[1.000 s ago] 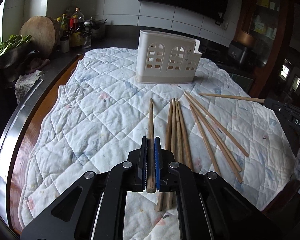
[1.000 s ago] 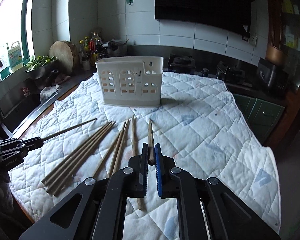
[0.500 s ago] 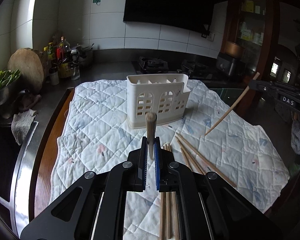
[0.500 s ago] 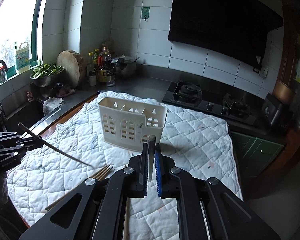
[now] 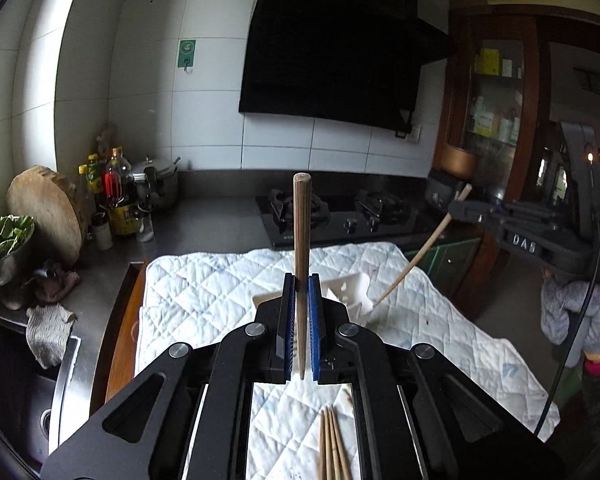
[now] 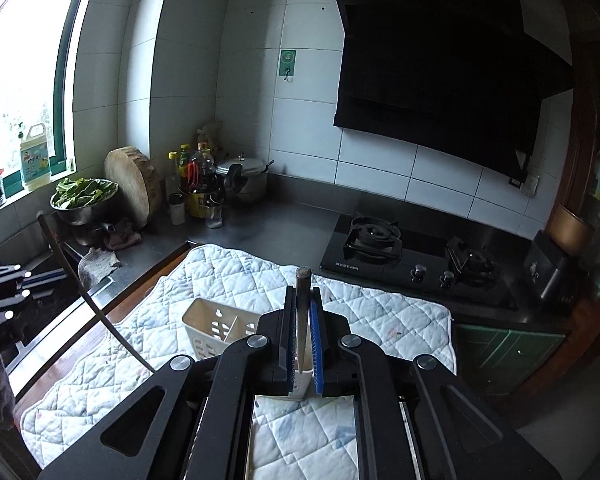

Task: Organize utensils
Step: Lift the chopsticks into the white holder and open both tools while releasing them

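Observation:
My left gripper [image 5: 301,280] is shut on a wooden chopstick [image 5: 302,232] held upright, just above the white utensil holder [image 5: 350,292], which is mostly hidden behind the jaws. My right gripper [image 6: 303,292] is shut on another chopstick [image 6: 302,300], also upright, above the same holder [image 6: 216,326]. From the left wrist view the right gripper [image 5: 456,208] holds its chopstick [image 5: 416,256] slanting down with its tip at the holder's right side. Several loose chopsticks [image 5: 332,444] lie on the quilted cloth [image 5: 204,280] near me.
A gas hob [image 6: 412,256] sits behind the cloth. Bottles [image 6: 196,184], a pot [image 6: 244,178], a round wooden board [image 6: 130,182] and a bowl of greens [image 6: 84,200] stand at the back left. A sink [image 5: 28,380] lies left.
Both grippers lifted their chopsticks off the cloth, tipped them upright and moved over the holder. The views now look out at the wall instead of down at the cloth.

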`<action>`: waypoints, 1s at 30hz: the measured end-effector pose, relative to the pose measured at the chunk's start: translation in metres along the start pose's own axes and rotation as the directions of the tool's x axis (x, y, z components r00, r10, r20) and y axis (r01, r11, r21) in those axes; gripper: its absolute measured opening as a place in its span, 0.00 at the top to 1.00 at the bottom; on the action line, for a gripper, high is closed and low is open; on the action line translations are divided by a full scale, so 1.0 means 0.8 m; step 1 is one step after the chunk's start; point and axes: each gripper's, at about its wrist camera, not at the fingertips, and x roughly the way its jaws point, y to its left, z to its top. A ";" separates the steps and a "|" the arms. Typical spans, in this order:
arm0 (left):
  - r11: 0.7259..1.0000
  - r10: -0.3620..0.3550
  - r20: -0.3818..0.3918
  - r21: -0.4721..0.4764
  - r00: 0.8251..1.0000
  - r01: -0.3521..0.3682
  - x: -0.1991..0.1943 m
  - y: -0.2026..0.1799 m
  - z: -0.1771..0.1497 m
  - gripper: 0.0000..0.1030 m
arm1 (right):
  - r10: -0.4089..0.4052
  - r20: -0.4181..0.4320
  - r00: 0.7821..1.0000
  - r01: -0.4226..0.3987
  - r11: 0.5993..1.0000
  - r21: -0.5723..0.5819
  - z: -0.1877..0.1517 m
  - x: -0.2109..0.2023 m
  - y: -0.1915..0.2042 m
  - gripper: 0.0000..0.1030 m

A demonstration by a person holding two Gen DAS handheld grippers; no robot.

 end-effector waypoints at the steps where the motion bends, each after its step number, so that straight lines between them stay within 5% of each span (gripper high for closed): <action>1: 1.000 0.005 0.011 -0.006 1.000 -0.005 0.004 0.001 0.008 0.95 | 0.001 -0.006 1.000 -0.001 1.000 0.001 0.004 0.007 0.001 0.94; 10: 0.994 0.050 0.049 -0.095 0.998 -0.045 0.065 0.021 0.037 0.95 | 0.005 -0.066 0.998 -0.006 1.000 -0.005 -0.005 0.063 0.003 0.94; 26: 0.990 0.046 -0.178 -0.120 0.983 -0.068 0.159 0.046 -0.017 0.93 | 0.031 -0.148 0.989 -0.027 0.999 0.026 -0.048 0.107 0.001 0.93; 28: 0.991 0.044 -0.179 -0.113 0.983 -0.065 0.158 0.045 -0.018 0.93 | 0.033 -0.142 0.989 -0.029 0.999 0.028 -0.047 0.104 0.000 0.88; 30: 0.991 0.042 -0.176 -0.116 0.983 -0.063 0.156 0.045 -0.016 0.81 | 0.026 -0.129 0.991 -0.022 0.999 0.027 -0.047 0.098 0.000 0.79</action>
